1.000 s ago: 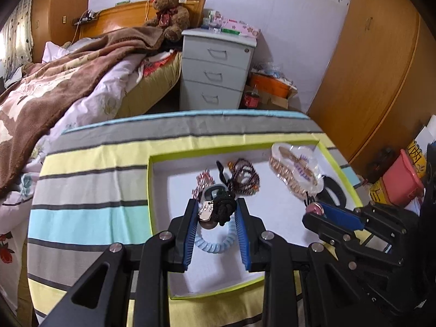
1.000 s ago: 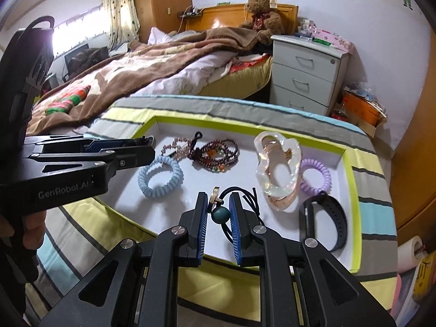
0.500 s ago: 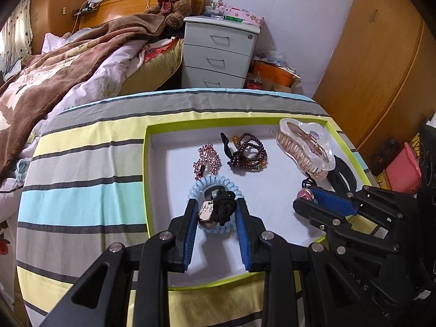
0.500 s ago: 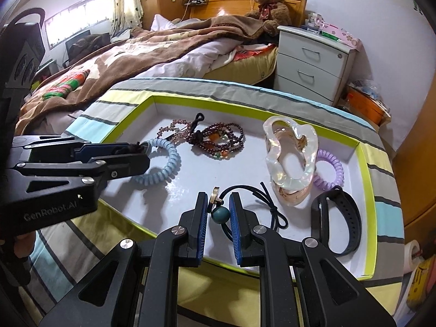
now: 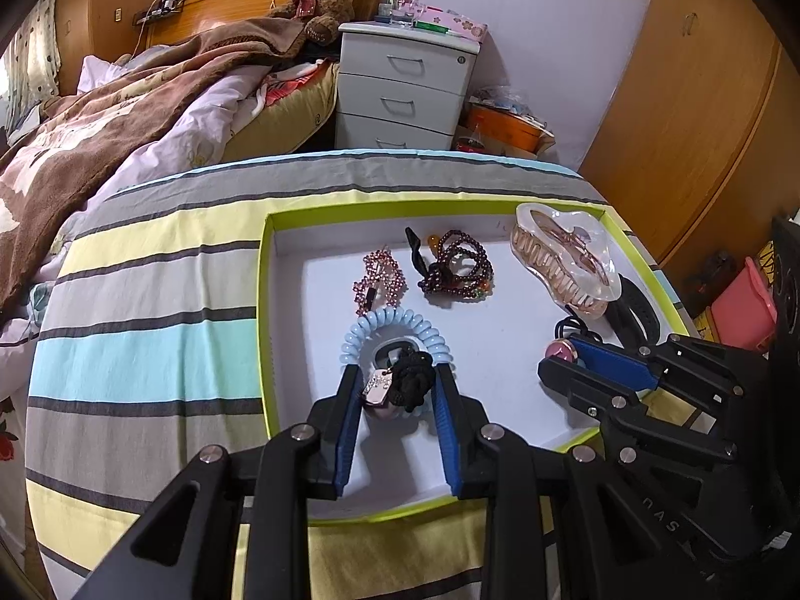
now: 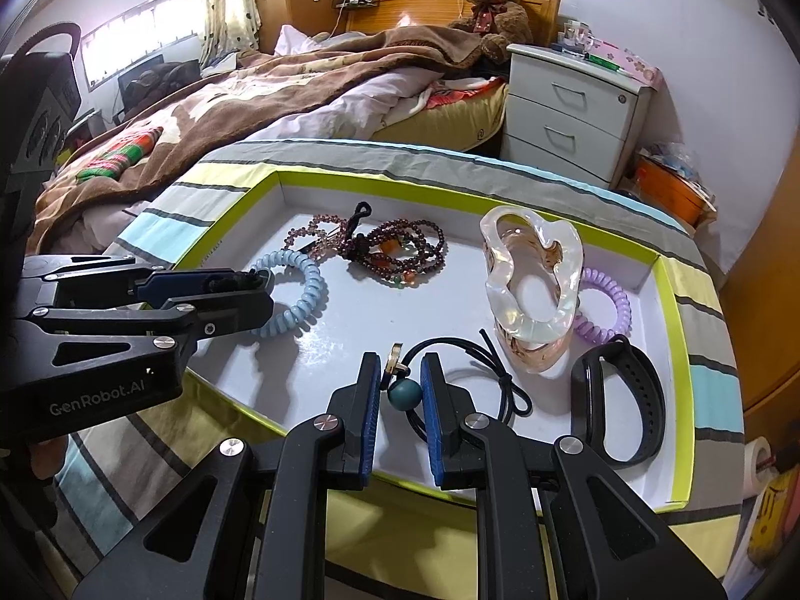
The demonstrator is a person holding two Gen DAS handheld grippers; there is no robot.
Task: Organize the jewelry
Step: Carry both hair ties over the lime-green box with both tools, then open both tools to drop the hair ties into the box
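Observation:
A white tray with a lime rim [image 5: 264,300] [image 6: 680,350] lies on a striped cloth. My left gripper [image 5: 397,390] [image 6: 250,290] is shut on a black hair tie with a silver charm [image 5: 405,385], low over a light blue coil band [image 5: 395,322] [image 6: 300,295]. My right gripper [image 6: 400,390] [image 5: 555,357] is shut on a teal bead [image 6: 404,392] of a black cord tie [image 6: 480,370] near the tray's front edge. Dark red beads [image 5: 455,270] [image 6: 400,250], pink beads [image 5: 380,275] and a clear claw clip [image 5: 565,260] [image 6: 530,280] lie in the tray.
A purple coil band [image 6: 607,310] and a black wristband [image 6: 625,400] lie at the tray's right end. A bed with a brown blanket [image 5: 100,125] and a white nightstand [image 5: 405,90] stand beyond the table. A wooden wardrobe [image 5: 700,100] is at the right.
Both grippers have moved lower and closer to the tray, each keeping its hair tie. The left one now hangs over the blue coil band.

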